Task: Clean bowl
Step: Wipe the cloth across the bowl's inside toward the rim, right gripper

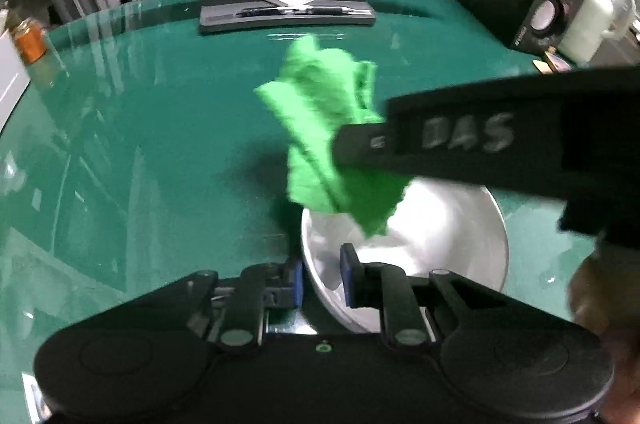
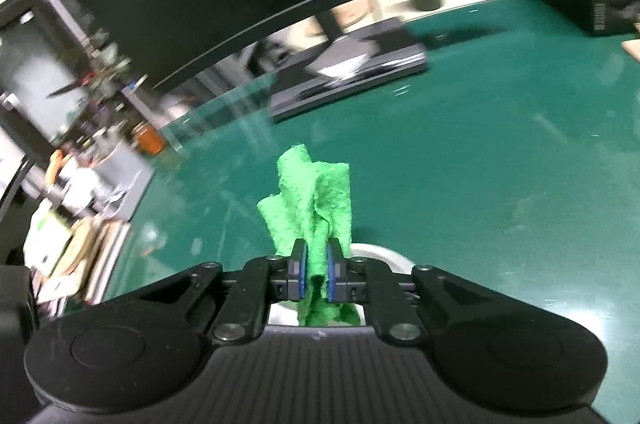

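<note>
Green table [image 1: 140,144] carries a white bowl [image 1: 440,224], its near side hidden behind the left tongs [image 1: 322,278], clamped on its rim. Right tongs [image 2: 316,274] pinch a green cloth [image 2: 316,196], long axis upright, above the bowl.

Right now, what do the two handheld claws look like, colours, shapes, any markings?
Both are matte black plastic. The left claw has rounded paddle-like side lobes, linkage bars on silver pivot pins, blue-edged pads and a small green ring mark on the body. The right claw matches, with blue pads and a ribbed top; seen from the left wrist view its side carries raised letters reading DAS.
</note>
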Demonstrator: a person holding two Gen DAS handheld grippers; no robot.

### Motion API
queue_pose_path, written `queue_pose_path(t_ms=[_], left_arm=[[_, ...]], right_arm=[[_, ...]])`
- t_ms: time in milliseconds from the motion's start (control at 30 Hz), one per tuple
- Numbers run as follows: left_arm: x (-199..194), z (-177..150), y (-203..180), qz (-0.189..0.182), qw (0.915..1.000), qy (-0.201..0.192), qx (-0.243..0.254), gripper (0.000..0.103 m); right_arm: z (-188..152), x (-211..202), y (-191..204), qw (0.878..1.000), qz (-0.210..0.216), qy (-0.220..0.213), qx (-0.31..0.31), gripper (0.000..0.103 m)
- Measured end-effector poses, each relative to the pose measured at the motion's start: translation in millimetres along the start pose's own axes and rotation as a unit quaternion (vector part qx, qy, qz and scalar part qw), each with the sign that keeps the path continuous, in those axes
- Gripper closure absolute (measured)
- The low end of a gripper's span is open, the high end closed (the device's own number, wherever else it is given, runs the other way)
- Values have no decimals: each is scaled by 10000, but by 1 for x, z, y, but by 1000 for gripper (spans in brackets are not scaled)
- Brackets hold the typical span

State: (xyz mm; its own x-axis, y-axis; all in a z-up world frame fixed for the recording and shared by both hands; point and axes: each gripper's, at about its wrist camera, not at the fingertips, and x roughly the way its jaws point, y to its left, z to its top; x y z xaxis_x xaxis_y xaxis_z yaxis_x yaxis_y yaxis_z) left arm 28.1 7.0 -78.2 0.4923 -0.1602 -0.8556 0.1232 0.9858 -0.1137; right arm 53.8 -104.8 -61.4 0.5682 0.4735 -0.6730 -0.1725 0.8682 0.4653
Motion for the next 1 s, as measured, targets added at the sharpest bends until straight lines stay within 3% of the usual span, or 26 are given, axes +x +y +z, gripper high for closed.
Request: queue_pose_path(t_ms=[300, 600, 833, 900, 967, 1000], left_arm=[[-1, 1, -2, 60, 10000, -30, 7, 83], [-1, 1, -3, 110, 9999, -49, 53, 82], [1, 3, -5, 82, 9999, -68, 23, 82], [1, 5, -6, 74, 9999, -18, 79, 80], [3, 10, -6, 69, 9999, 25, 150, 66], [3, 11, -6, 54, 9999, 20, 162, 65]], right_arm=[[-1, -12, -25, 9983, -392, -66, 424, 95], [1, 4, 0, 9999, -49, 34, 102, 94], [2, -10, -28, 9976, -438, -119, 517, 98], [1, -12, -31, 9972, -455, -117, 574, 97], [1, -12, -32, 9972, -466, -115, 575, 97], [1, -12, -32, 9972, -473, -114, 576, 96]])
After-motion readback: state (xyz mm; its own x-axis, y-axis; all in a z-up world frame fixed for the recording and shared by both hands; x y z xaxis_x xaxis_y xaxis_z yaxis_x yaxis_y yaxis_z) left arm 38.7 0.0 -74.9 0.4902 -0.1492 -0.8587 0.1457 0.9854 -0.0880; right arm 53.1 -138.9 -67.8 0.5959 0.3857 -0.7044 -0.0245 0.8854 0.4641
